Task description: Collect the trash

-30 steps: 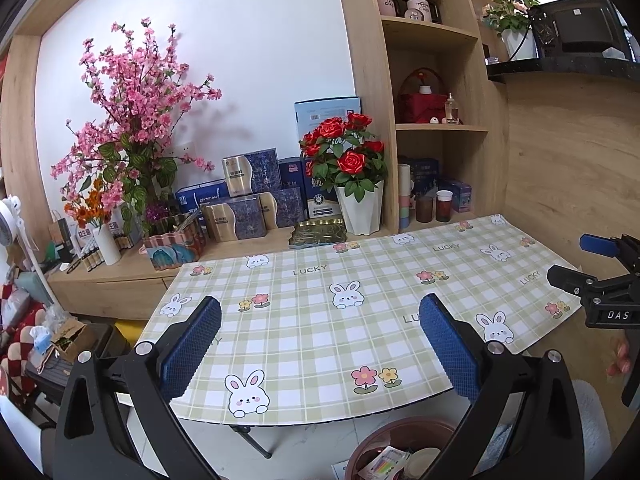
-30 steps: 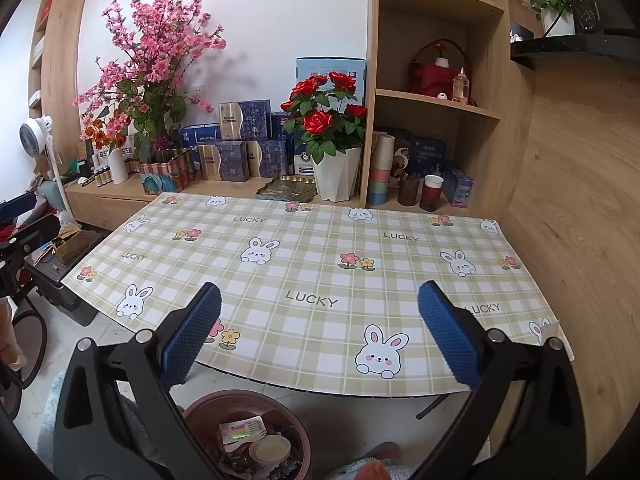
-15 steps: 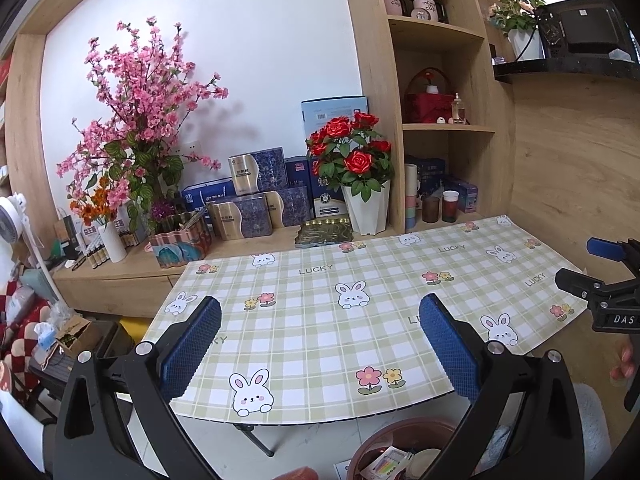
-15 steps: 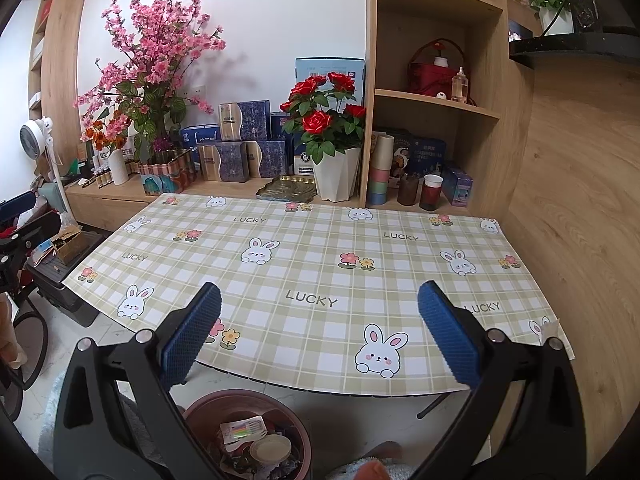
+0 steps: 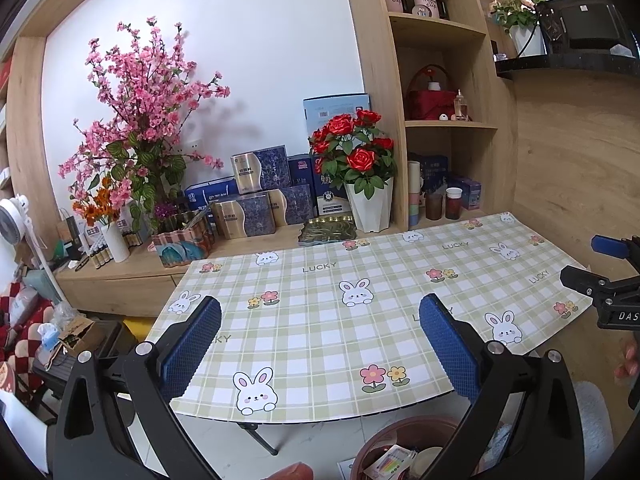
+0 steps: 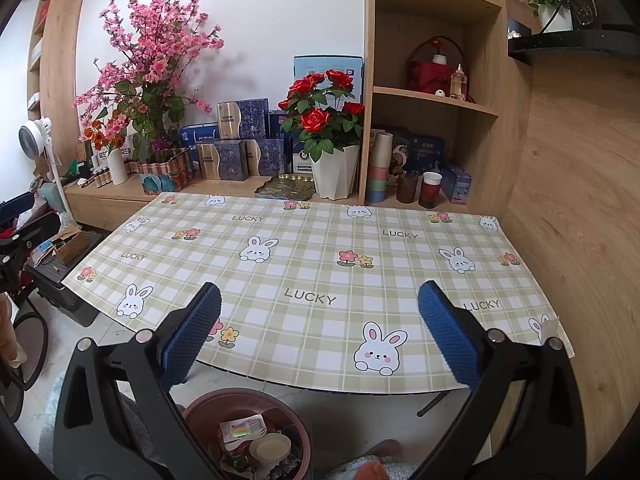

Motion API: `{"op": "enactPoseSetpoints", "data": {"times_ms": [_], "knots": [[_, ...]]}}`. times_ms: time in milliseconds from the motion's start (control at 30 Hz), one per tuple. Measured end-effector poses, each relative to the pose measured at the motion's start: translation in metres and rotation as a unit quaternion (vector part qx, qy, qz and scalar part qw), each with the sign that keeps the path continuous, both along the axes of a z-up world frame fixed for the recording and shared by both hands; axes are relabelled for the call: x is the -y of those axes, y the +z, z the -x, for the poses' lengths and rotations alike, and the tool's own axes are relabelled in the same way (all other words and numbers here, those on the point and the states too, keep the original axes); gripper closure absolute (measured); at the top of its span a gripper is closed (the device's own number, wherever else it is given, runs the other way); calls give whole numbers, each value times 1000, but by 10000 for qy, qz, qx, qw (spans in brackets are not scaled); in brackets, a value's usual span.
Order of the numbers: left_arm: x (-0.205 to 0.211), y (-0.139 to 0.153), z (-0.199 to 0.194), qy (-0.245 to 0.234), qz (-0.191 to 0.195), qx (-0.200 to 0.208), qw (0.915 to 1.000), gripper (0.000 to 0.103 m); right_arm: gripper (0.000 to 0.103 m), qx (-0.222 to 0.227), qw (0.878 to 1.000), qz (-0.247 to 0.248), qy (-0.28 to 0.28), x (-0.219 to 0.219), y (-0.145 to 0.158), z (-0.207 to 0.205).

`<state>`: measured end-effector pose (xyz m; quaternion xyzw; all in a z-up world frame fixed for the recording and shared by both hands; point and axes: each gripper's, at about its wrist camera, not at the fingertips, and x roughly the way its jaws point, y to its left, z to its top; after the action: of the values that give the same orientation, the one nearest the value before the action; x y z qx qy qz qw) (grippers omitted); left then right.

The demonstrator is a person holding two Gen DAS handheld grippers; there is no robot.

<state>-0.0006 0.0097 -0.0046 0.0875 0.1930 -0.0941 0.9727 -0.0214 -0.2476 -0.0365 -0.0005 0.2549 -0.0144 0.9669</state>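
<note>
Gaping claws [image 5: 320,344] [image 6: 319,342] above tablecloth [image 6: 320,264]

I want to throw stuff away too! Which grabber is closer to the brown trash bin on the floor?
Right, probably. The trash bin sits just below the right gripper, under its left finger. From the left gripper, the bin lies off to the lower right, partly hidden.

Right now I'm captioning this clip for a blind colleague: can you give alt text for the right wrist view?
The open right gripper hovers over a table covered in a green checked cloth with rabbits. A brown bin of trash stands on the floor below its near edge. Behind are red roses, pink blossoms and wooden shelves.
</note>
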Motion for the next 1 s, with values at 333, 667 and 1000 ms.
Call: {"op": "enactPoseSetpoints", "data": {"times_ms": [333, 667, 1000], "knots": [[-3, -1, -1, 11, -10, -22, 10000, 6, 6, -33, 10000, -3, -14, -1, -2, 1], [-10, -3, -1, 20, 13, -28, 10000, 6, 6, -56, 10000, 7, -23, -5, -4, 2], [-17, -4, -1, 48, 25, -34, 10000, 6, 6, -94, 9999, 56, 22, -13, -6, 2]]}}
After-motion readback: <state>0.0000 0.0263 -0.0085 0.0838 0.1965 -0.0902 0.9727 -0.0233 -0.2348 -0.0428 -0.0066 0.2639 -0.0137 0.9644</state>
